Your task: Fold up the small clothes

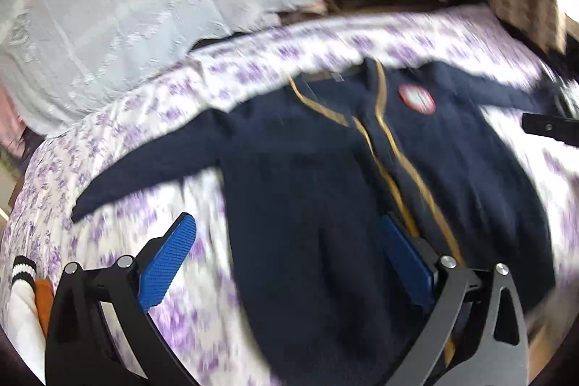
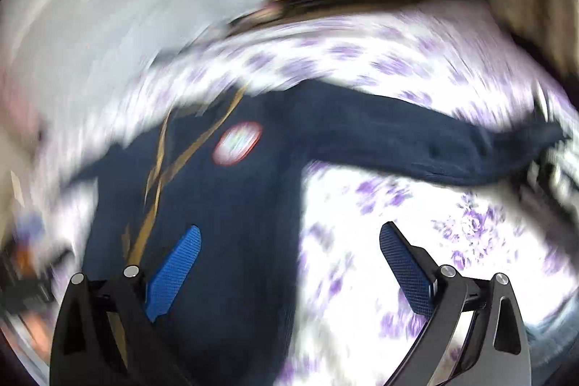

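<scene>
Both sleeves of the cardigan [image 1: 307,169] lie spread on the bedsheet [image 1: 152,118], ready for folding; your left gripper [image 1: 289,259] and right gripper [image 2: 289,263] hover wide, holding nothing.

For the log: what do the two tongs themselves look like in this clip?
Both match. The left tongs and right tongs each have black angular linkage arms with triangular cut-outs, round silver pivot bolts, and two flat fingers faced with blue cross-hatched pads. No cables, labels, sleeves or hands are in view.
</scene>
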`<state>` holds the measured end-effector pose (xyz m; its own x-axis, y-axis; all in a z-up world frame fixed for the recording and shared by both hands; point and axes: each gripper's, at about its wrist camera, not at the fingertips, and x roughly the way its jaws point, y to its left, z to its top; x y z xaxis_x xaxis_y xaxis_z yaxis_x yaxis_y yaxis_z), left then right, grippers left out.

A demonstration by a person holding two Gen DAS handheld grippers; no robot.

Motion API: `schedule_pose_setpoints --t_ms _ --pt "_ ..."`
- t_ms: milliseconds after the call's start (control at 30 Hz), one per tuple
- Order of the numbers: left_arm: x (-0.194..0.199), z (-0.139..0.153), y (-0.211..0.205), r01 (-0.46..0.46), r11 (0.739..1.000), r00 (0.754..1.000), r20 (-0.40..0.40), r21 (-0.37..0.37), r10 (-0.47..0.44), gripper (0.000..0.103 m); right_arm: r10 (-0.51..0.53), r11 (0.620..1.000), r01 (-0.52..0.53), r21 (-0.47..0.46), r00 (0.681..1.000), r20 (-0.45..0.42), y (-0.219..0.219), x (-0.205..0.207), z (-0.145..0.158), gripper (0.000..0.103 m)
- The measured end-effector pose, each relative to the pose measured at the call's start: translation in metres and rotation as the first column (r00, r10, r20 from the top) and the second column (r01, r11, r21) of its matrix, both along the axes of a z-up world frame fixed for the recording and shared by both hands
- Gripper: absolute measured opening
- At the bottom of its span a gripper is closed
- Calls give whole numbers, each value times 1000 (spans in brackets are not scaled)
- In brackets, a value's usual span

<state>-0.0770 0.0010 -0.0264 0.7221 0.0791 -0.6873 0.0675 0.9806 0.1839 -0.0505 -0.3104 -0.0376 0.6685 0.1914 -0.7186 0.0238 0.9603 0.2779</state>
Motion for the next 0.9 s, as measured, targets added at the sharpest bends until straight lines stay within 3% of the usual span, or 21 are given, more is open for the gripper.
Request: schedule_pose_setpoints --t_ms 133,267,333,400,500,633,733,833,900 --pt "47 5 -6 -47 995 999 -13 -83 46 99 -189 981 192 35 980 -65 -46 25 -19 99" --pt "91 -24 -10 -97 989 993 -81 -109 88 99 -385 908 396 137 918 -101 -102 18 -47 99" --pt "110 -50 -5 -147 985 980 -145 -92 133 99 -423 876 431 218 902 -84 -121 22 -55 100" --pt "115 -75 7 -169 976 969 -206 -138 139 99 -487 834 481 269 872 -51 -132 25 -55 100" --pt "110 -69 21 -180 958 972 -189 -224 138 99 -575 782 550 293 818 0 -147 38 -59 100" --pt "110 -73 20 -183 961 971 -189 -208 144 99 -687 700 653 291 726 23 -158 54 -59 100" --pt "110 -72 17 -181 964 972 -187 -196 144 99 -731 650 677 347 681 42 -174 57 -63 100" --pt "110 -72 20 -181 962 972 -187 -205 143 99 -727 661 663 352 683 78 -176 56 -62 98" --pt "110 -73 20 -181 963 972 -186 -201 144 99 -706 685 643 344 702 93 -172 52 -61 80"
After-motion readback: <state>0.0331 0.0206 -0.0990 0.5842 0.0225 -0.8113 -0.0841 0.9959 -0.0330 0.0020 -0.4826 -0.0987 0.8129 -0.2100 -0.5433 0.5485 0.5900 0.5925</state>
